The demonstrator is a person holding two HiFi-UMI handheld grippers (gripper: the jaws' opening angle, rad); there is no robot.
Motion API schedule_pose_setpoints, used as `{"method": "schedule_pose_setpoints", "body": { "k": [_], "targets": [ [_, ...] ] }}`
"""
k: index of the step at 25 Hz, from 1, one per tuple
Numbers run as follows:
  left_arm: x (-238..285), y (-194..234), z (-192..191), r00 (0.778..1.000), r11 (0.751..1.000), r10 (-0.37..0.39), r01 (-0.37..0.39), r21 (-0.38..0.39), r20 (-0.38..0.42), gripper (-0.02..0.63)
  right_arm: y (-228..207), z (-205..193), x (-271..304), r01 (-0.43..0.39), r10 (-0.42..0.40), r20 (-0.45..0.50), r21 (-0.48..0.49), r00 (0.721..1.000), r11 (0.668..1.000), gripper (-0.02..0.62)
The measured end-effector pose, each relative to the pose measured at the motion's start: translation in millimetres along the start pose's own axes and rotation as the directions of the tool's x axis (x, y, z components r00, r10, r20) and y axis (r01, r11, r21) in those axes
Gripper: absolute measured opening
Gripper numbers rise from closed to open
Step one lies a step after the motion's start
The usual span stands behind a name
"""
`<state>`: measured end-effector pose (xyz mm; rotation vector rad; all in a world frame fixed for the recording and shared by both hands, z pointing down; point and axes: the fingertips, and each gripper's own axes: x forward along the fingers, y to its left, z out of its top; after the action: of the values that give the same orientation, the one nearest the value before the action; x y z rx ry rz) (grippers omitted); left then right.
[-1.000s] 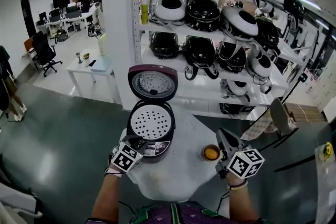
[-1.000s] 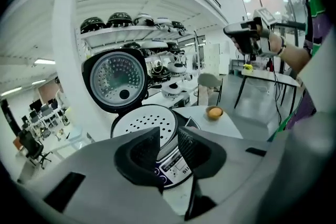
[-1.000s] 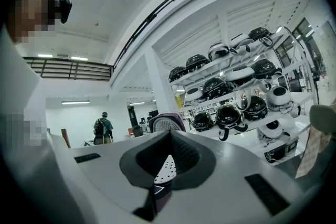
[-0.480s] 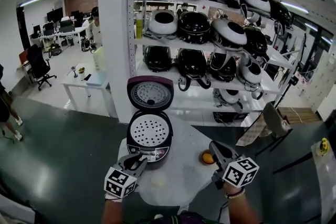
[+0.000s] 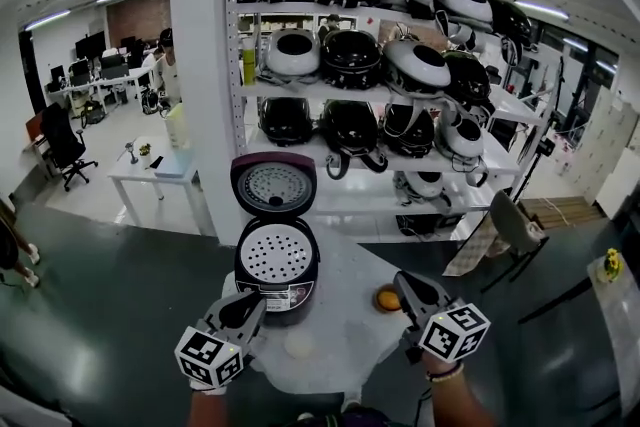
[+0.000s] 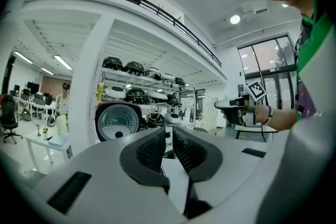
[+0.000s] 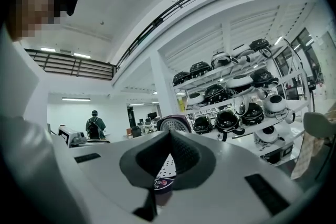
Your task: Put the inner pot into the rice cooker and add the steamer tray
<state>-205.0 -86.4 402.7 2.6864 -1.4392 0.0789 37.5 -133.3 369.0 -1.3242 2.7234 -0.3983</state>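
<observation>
Left gripper (image 5: 250, 307), jaws just closing, narrow gap, empty; right gripper (image 5: 405, 285), jaws together.

Head view looks down; both gripper views look level, sharing the rice cooker (image 5: 277, 290).

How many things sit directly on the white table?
3: the open rice cooker at the back left; a small orange bowl to its right; a pale disc in front of the cooker. Others may be hidden at the near edge.
</observation>
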Motion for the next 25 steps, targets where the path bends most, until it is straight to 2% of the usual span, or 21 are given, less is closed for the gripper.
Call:
{"method": "schedule_pose_setpoints", "body": {
  "k": [8,14,25],
  "targets": [
    [-3,-15,37,0.996,0.997,0.019,-0.026,0.074,0.085,0.038,8,14,-9,0.002,0.0,0.054,-0.022,0.999,1.0,0.005],
    [-10,-18,61,0.987,0.997,0.054,-0.062,0.049,0.151,0.032,9,26,-16,0.007,-0.004,0.101,-0.026,0.995,1.0,0.005],
    [-13,-9,57,0.982,0.995,0.101,-0.104,0.009,0.159,0.032,11,29,-24,0.052,-0.042,0.125,-0.07,0.991,0.996,0.005]
  ]
}}
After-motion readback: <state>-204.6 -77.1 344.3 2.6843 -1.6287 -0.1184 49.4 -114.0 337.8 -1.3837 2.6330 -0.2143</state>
